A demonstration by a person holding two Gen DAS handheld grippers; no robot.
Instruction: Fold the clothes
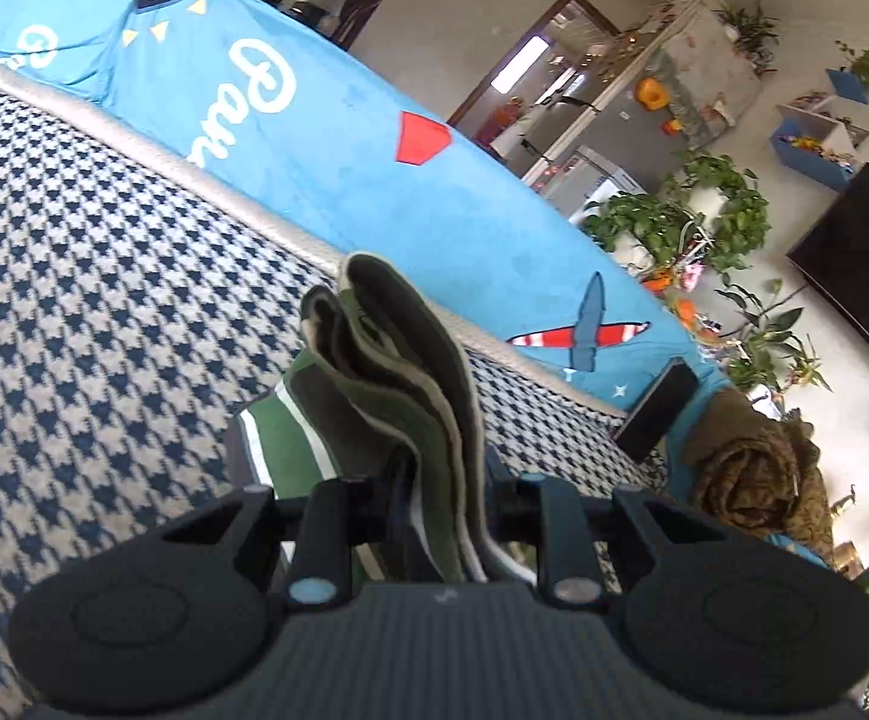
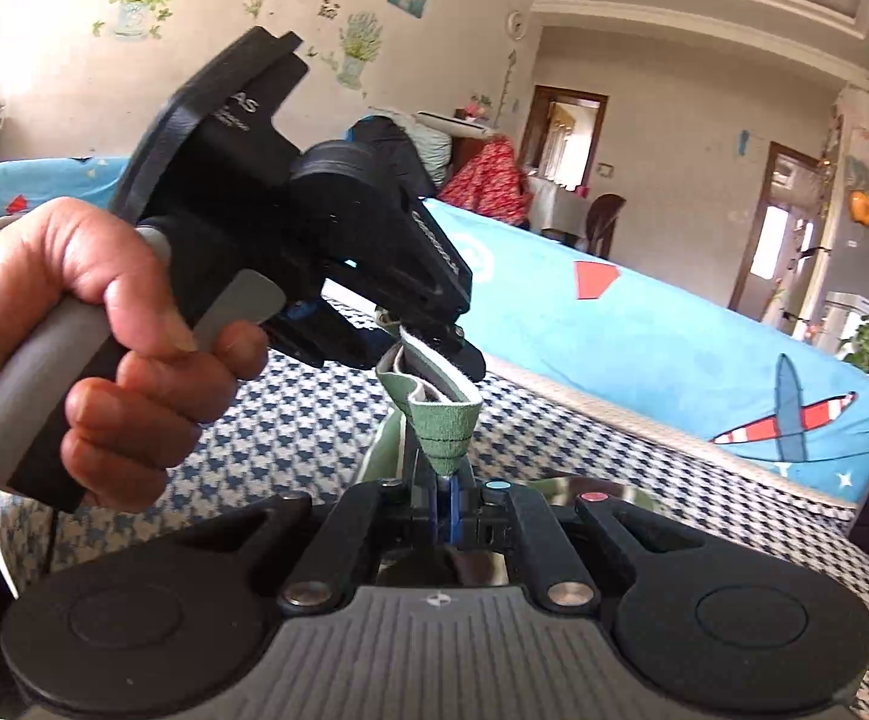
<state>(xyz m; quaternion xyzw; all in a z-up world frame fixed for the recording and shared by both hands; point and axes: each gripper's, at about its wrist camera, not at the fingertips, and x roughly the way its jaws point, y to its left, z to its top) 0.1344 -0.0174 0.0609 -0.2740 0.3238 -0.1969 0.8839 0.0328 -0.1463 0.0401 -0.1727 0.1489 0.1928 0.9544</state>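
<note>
Left wrist view gives you the only writing you can partly read: white script letters "Pau" on the blue cover [image 1: 326,138], cut off by the houndstooth cloth [image 1: 104,276] spread in front of it. On the other tool in the right wrist view, the letters "AS" show on the black body; the smaller print below them is too blurred to read.

Your left gripper [image 1: 440,468] has its jaws drawn in narrow and clamped on the green garment [image 1: 386,360], whose bunched layers of green, dark and pale fabric with white stripes stand up between the fingers, lifted above the houndstooth cloth.

Your right gripper [image 2: 443,492] is likewise pinched tight on a folded green edge of that garment, right in front of its lens. The left gripper [image 2: 452,354] appears there from the side, tilted nose-down, biting the same fabric just above. Your left hand [image 2: 74,324] wraps the grey handle, fingers curled round the trigger.
</note>
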